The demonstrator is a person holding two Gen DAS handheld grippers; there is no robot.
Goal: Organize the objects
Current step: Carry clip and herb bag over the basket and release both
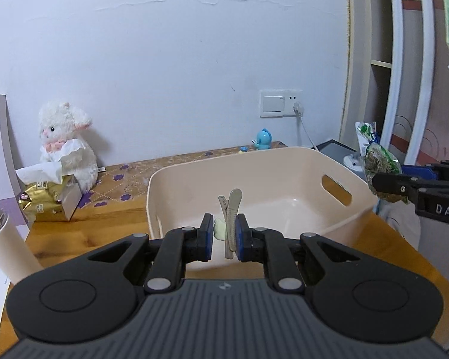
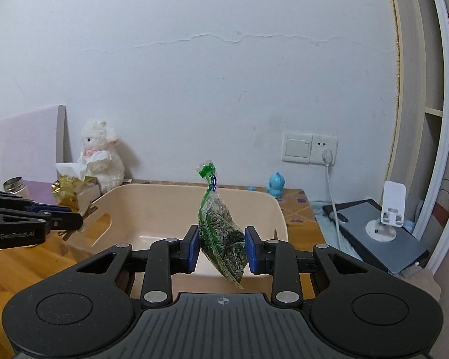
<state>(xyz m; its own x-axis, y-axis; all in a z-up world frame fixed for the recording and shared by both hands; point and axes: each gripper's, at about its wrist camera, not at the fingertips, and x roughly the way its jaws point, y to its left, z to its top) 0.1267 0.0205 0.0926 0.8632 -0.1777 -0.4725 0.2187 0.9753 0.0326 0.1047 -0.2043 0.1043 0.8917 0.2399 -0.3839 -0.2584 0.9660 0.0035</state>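
Delivery to the bin looks like the step in hand: both tongs carry something and hang near the empty beige plastic tub with slot handles (image 1: 284, 179), which stands on the wooden desk (image 1: 110, 218) at the frame's centre. The left tongs (image 1: 223, 237) are clamped on a slim grey-beige hair clip with a pale yellow charm (image 1: 230, 218), held upright just over the tub's near rim. The right tongs (image 2: 221, 246) are closed on a clear green-printed plastic bag of dried seeds, tied at the neck with blue wire (image 2: 220, 233); it sits between the pads at a tilt, its knotted top pointing up and its lower corner sagging below them. In the left wrist view, that bag appears at the right edge, beside the tub's right wall rather than over it.

Next, I judge, each load must come over the tub's hollow before the pads part; the bag is soft and may swing.
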